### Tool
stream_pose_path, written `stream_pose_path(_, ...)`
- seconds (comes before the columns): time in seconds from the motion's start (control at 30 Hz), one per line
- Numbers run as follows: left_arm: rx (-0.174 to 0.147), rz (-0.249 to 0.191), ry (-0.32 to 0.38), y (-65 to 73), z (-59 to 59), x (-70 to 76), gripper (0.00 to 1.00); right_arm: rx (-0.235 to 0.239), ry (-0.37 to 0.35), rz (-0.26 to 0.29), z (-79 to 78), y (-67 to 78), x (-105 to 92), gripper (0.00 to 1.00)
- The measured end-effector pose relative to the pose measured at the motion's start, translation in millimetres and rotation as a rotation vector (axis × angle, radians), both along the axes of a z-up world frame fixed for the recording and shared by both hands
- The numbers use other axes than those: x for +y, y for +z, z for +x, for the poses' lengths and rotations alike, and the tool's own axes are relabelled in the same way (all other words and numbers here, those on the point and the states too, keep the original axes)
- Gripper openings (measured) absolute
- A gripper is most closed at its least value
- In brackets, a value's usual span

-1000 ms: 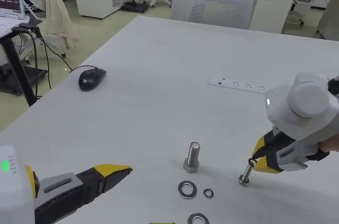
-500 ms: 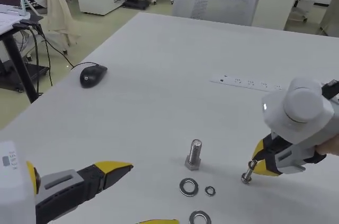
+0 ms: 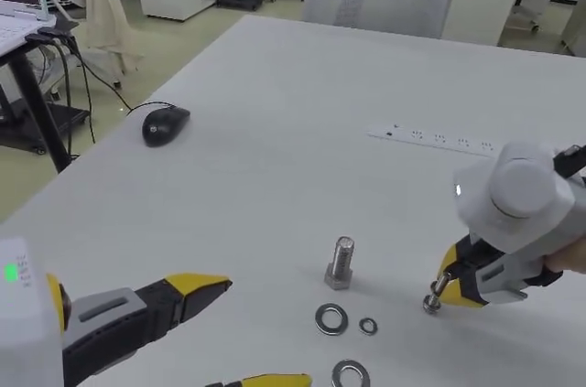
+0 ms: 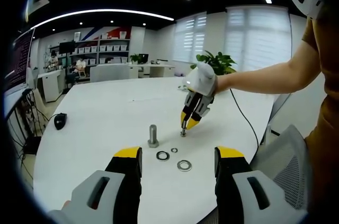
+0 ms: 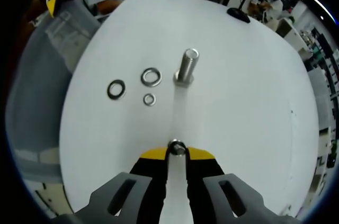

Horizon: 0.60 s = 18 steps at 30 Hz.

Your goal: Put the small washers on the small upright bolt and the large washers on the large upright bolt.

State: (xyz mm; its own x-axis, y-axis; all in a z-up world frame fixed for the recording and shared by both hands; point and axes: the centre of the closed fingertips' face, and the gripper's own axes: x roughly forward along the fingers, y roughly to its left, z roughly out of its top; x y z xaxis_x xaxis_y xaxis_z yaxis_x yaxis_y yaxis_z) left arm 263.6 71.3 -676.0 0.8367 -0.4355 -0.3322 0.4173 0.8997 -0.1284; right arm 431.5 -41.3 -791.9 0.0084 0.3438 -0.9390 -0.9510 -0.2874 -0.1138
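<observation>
Threading step on the small side: my right gripper [image 5: 177, 152] has its jaws squeezed nearly shut on what looks like a small washer [image 5: 177, 148], a little ring pinched right at the yellow tips. The head view puts those tips at the top of the small bolt [image 3: 431, 301], which leans a bit instead of standing straight. I can't tell whether the ring is already over the thread or just resting on the end. My left gripper [image 4: 178, 154] hangs low near the table's [image 3: 275, 131] front edge, jaws spread wide and holding nothing. The large bolt [image 3: 340, 263] stands upright and bare, well left of the small one. Waiting in front of it are a large washer [image 3: 331, 318], a loose small washer [image 3: 368, 326] just beside that, and a second large washer [image 3: 350, 373] nearer me, all flat on the table and not touching. So I judge the task early, with at most one washer being seated and three to go. Next move calls for centring the hole over the bolt tip, easing the jaws apart so the ring drops down the shank, and not nudging the leaning bolt over. After that, reach for the loose small washer.
</observation>
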Motion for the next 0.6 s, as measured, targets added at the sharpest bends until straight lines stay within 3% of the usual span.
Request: stream_pose_path(0.6,0.001,-0.002,0.003,-1.9,2.4,1.6,0.54,0.009,0.012,-0.022,2.2,-18.0,-3.3,0.13)
